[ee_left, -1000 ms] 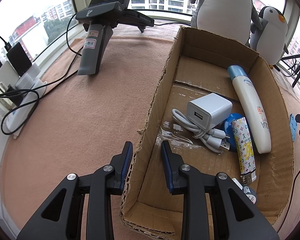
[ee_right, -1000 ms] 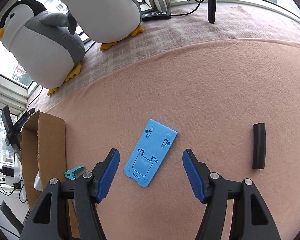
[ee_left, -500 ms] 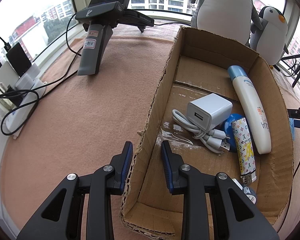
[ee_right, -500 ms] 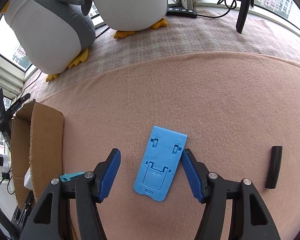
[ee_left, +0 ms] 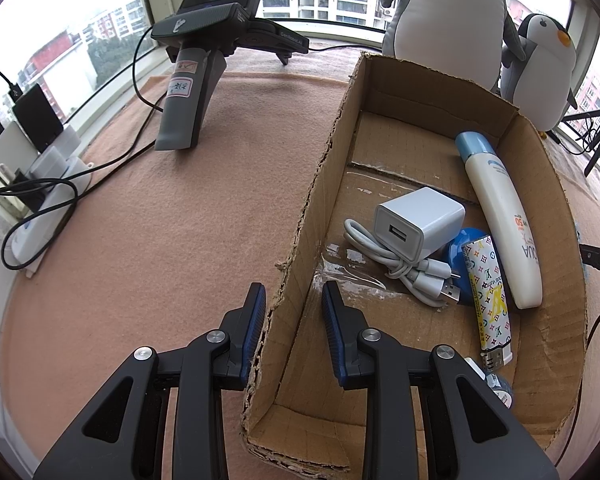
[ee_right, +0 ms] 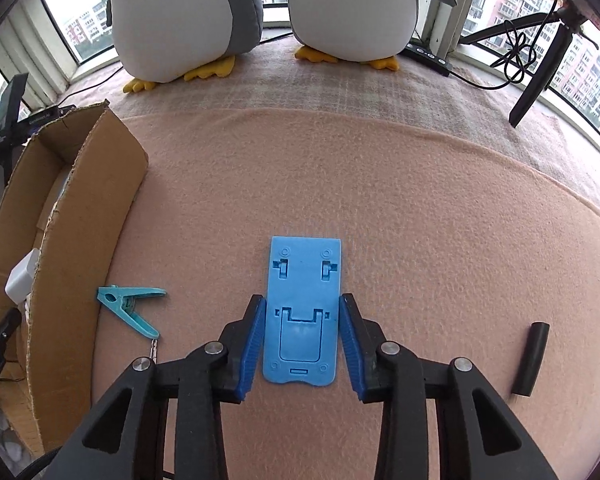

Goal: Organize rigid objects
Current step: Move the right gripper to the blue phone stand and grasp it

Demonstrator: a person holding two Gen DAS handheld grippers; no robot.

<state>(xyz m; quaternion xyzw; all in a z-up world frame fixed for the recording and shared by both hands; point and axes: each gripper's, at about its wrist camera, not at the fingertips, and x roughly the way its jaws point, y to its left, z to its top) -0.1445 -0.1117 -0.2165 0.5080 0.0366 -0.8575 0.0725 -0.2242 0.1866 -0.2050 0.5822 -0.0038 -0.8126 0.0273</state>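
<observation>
A blue phone stand (ee_right: 304,276) lies flat on the pink cloth. My right gripper (ee_right: 303,300) points down over its near half; its jaws are closing and the blue pads (ee_right: 254,340) meet the stand's two long edges. My left gripper (ee_left: 292,292) is shut on the left wall of the cardboard box (ee_left: 324,184), one finger outside and one inside. The box holds a white charger (ee_left: 418,222) with its cable, a patterned lighter (ee_left: 488,300) and a sunscreen bottle (ee_left: 500,220).
A teal clothes peg (ee_right: 130,306) lies between the box (ee_right: 80,208) and the stand. A short black tube (ee_right: 532,360) lies at the right. Two plush penguins (ee_right: 180,12) stand at the window. A spare gripper device (ee_left: 204,60) and a power strip (ee_left: 48,184) sit left of the box.
My right gripper rolled square to the blue stand, slid over it, and its jaws narrowed from wide apart down to the stand's edges. The left gripper kept still on the box wall.
</observation>
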